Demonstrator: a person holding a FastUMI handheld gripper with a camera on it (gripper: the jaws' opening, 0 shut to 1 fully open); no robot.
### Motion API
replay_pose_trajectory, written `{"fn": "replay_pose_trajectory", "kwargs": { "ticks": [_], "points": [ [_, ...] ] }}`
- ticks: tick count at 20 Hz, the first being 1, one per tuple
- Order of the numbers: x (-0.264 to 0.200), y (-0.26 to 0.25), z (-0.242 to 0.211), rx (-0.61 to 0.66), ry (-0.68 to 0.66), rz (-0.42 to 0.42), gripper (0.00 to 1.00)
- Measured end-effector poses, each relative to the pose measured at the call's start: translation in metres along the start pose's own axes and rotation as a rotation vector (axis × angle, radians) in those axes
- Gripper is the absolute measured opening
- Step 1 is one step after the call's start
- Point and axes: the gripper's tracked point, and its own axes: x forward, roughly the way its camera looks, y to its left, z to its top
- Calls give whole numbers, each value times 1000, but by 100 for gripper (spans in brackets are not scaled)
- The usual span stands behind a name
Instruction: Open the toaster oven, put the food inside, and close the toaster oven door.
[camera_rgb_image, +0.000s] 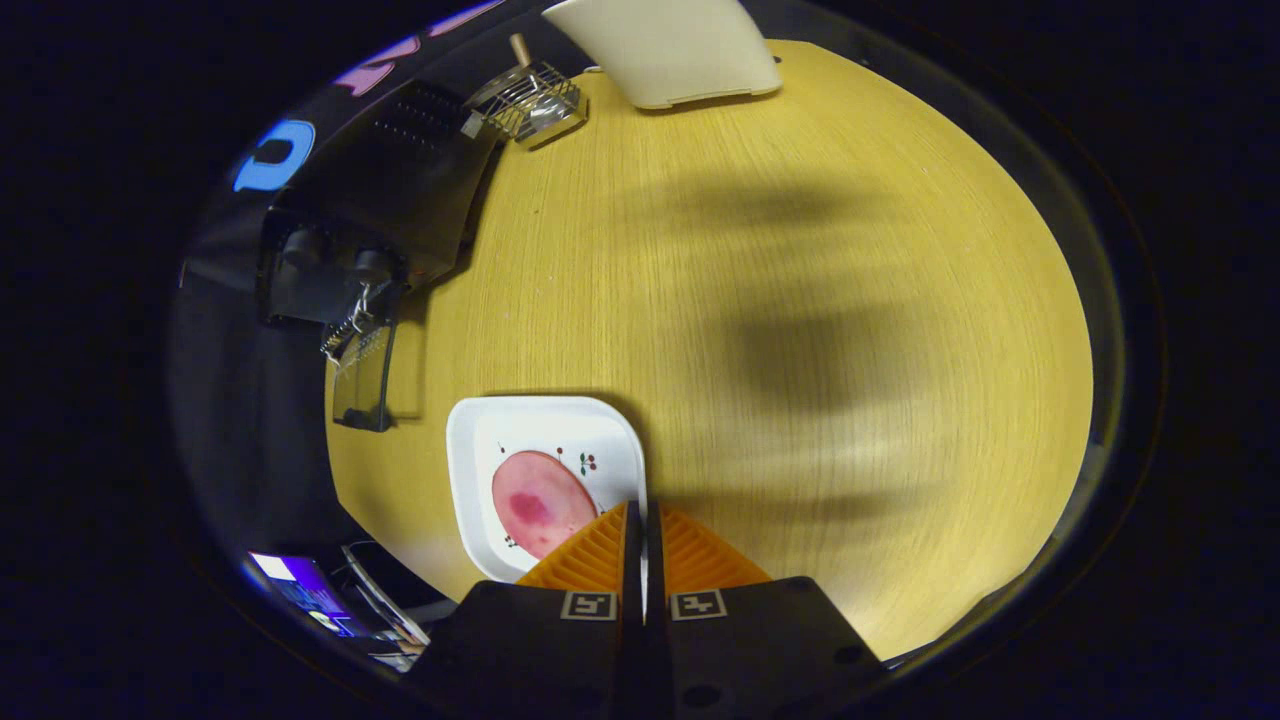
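A round pink slice of food (540, 505) lies on a white square plate (480, 440) near the front of the wooden table. My gripper (643, 508) hovers over the plate's right edge, its fingers shut with only a thin slit between them and nothing held. The food sits just left of the fingertips. Further off to the left stands the black toaster oven (400, 180) at the table's edge. Its glass door (362, 375) hangs folded down and open towards the plate.
A small wire basket (528, 100) with a wooden handle sits beyond the oven. A cream-coloured board (665, 50) lies at the table's far end. The wooden tabletop (800, 300) stretches to the right. A lit screen (300, 585) glows below the table's near-left edge.
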Motion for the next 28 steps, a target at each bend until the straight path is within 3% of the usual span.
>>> {"fn": "replay_pose_trajectory", "kwargs": {
  "ticks": [3,6,16,21,28],
  "points": [
    [-4,7,-1,146,-56,105,5],
    [-13,10,-5,237,-109,155,5],
    [-37,125,-36,309,-208,244,5],
    [-23,195,-38,336,-250,281,5],
    [16,269,-19,466,-342,291,5]
  ]
}}
